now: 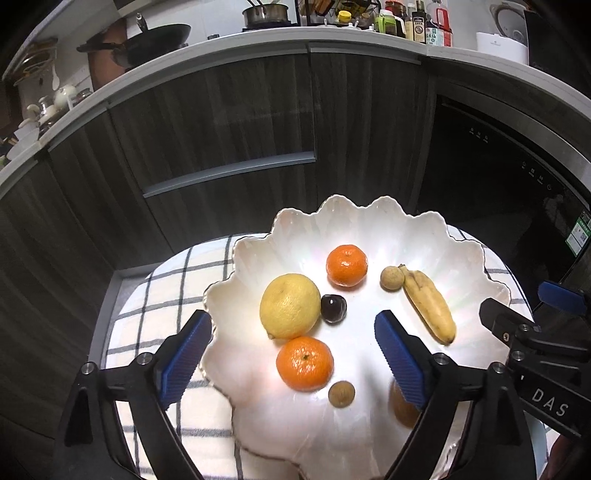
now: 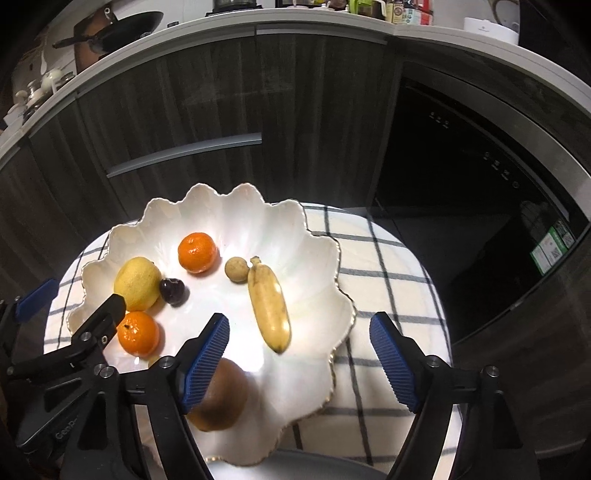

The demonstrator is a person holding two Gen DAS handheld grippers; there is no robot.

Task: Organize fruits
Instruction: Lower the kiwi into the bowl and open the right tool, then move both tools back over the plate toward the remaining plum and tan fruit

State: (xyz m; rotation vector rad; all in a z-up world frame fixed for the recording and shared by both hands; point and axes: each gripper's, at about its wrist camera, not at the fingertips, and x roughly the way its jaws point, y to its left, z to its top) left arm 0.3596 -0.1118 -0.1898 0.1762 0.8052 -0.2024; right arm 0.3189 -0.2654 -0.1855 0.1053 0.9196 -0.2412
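Observation:
A white scalloped bowl (image 1: 406, 229) holds a lemon (image 1: 290, 306), two oranges (image 1: 347, 266) (image 1: 304, 363), a dark cherry (image 1: 333, 308), a small banana (image 1: 428, 304), two small brown round fruits (image 1: 392, 277) (image 1: 341, 394) and a brown kiwi (image 1: 402, 406). My left gripper (image 1: 293, 362) is open above the near orange, holding nothing. My right gripper (image 2: 299, 360) is open over the bowl's (image 2: 317, 229) right rim, near the banana (image 2: 269, 308) and kiwi (image 2: 221, 402), empty. The lemon (image 2: 137, 282) and cherry (image 2: 172, 291) also show in the right wrist view.
The bowl sits on a round table with a white checked cloth (image 2: 388, 273). Dark wood cabinets (image 1: 221, 140) and a black built-in appliance (image 2: 461, 221) stand behind. The counter (image 1: 332, 33) above carries a wok, a pot and bottles.

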